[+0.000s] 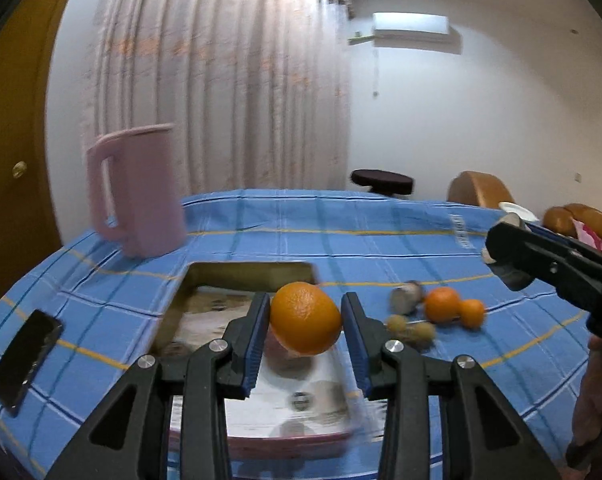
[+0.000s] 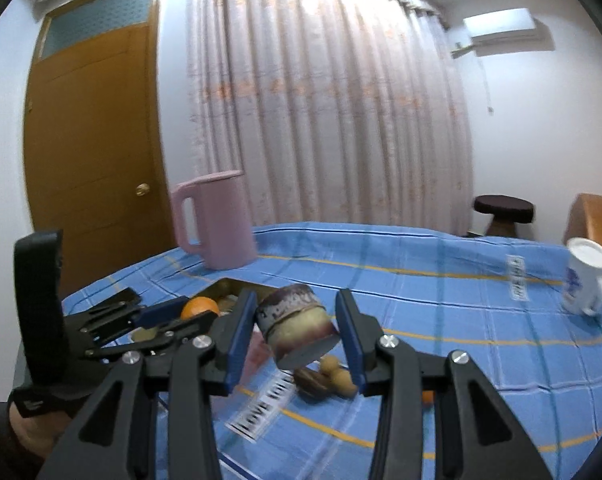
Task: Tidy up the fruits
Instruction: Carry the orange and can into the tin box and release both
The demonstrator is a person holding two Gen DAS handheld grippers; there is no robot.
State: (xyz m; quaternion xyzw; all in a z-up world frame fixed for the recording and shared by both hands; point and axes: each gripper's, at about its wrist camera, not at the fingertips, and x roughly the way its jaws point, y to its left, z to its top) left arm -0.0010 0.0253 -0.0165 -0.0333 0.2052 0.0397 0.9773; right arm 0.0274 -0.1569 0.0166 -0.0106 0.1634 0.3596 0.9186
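My left gripper [image 1: 305,318] is shut on a large orange [image 1: 305,319] and holds it above a rectangular tin tray [image 1: 189,280]. My right gripper [image 2: 297,326] is shut on a small purple-and-cream can [image 2: 295,326], lifted above the blue checked tablecloth [image 2: 441,312]. On the cloth to the right of the tray lie two small oranges [image 1: 453,306], a cluster of yellowish longans [image 1: 413,330] and a small round can-like object [image 1: 405,298]. The longans [image 2: 337,374] and a brown object [image 2: 311,384] lie under the right gripper. The left gripper with its orange [image 2: 199,307] shows at the left there.
A pink pitcher [image 1: 135,196] stands at the back left of the table. A black phone [image 1: 25,356] lies at the left edge. A white cup [image 2: 585,280] stands at the right. A stool [image 2: 503,212] and brown chairs [image 1: 481,188] stand behind the table.
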